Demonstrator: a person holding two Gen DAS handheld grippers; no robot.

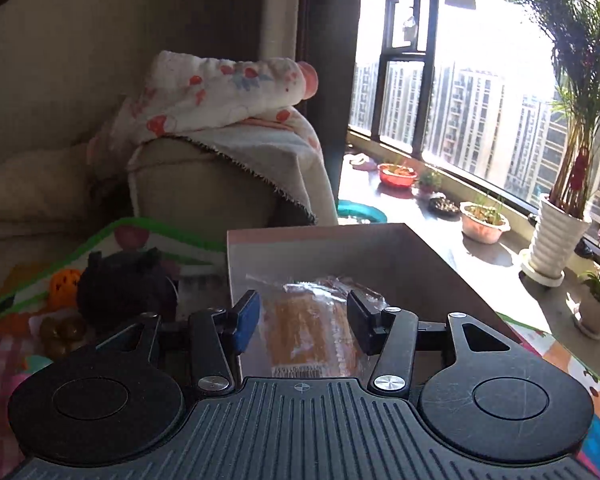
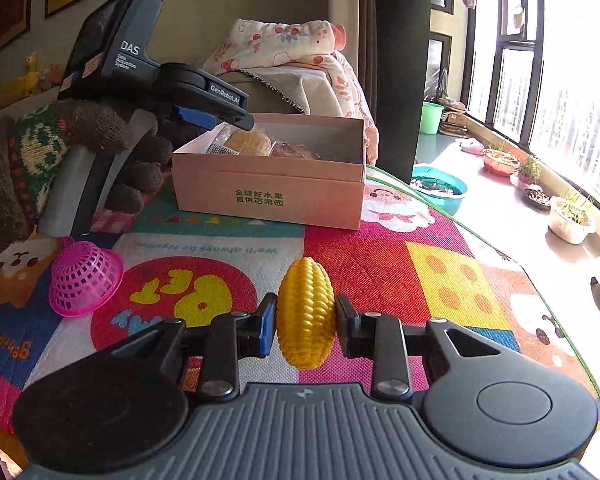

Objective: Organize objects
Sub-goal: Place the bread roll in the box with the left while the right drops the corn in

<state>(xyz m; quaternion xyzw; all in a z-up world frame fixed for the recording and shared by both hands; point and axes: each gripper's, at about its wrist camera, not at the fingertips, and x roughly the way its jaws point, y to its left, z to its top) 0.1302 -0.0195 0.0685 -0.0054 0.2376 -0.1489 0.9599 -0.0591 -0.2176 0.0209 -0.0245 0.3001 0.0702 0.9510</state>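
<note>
My right gripper is shut on a yellow toy corn cob just above the colourful play mat. A pale cardboard box stands on the mat beyond it. My left gripper hovers over the box's near-left edge, seen from the right wrist. Its jaws stand open around a wrapped orange bread pack lying inside the box; whether the pads touch the pack is unclear.
A pink mesh basket lies upside down on the mat at left. Dark and orange toys sit left of the box. A sofa arm with a floral blanket rises behind. Plant pots line the window sill at right.
</note>
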